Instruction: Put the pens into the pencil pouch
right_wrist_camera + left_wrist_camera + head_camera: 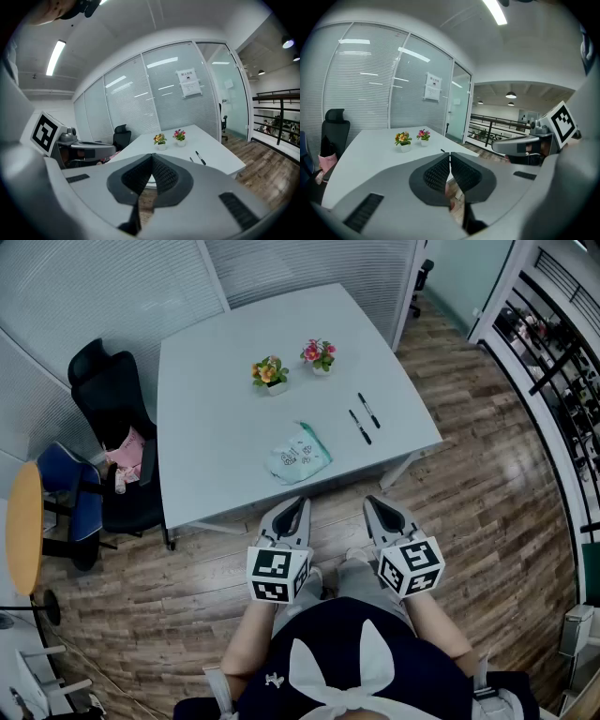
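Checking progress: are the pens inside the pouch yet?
Out: the near pen and the far pen lie on the table, right of the pouch.

White table (206, 456); mint-green pencil pouch (300, 457) with a dark printed pattern; two black pens (360, 427); orange flowers (270, 370) and pink flowers (319, 352); black office chair (111, 399) at left; brown plank floor (487, 484)

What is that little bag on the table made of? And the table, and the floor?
The pencil pouch looks like soft fabric or thin plastic, I can't tell which: it lies rumpled and floppy. The table top looks like smooth matte laminate: plain pale grey, no grain. The floor looks like wood or wood-look planks: brown boards with a slight shine.
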Action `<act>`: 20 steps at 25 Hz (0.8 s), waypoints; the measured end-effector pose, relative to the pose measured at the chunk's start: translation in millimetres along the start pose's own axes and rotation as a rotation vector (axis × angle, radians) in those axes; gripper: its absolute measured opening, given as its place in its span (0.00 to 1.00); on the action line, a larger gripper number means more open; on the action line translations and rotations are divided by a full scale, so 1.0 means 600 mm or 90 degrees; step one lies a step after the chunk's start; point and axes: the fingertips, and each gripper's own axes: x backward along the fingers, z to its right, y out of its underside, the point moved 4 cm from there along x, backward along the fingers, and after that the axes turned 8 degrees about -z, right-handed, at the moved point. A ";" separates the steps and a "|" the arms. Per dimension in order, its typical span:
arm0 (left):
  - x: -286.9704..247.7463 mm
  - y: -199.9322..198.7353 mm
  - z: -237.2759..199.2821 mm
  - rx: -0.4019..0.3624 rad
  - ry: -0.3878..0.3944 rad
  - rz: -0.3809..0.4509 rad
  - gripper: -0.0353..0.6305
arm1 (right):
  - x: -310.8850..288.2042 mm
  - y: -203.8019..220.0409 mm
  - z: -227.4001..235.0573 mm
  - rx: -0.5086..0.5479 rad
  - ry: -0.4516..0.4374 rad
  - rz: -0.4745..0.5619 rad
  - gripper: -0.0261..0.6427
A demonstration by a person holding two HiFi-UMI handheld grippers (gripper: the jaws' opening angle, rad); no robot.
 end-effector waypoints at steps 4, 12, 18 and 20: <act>-0.005 -0.013 0.003 -0.004 0.002 0.004 0.09 | 0.000 -0.006 0.009 -0.003 0.005 0.007 0.04; -0.034 -0.022 0.009 0.003 0.011 0.001 0.09 | -0.012 -0.014 0.039 0.008 0.022 0.007 0.04; -0.061 -0.025 0.013 0.016 -0.002 -0.015 0.09 | -0.023 -0.021 0.074 0.016 0.015 0.001 0.05; -0.072 -0.027 0.015 0.019 -0.007 -0.022 0.10 | -0.029 -0.024 0.088 0.019 0.007 -0.003 0.05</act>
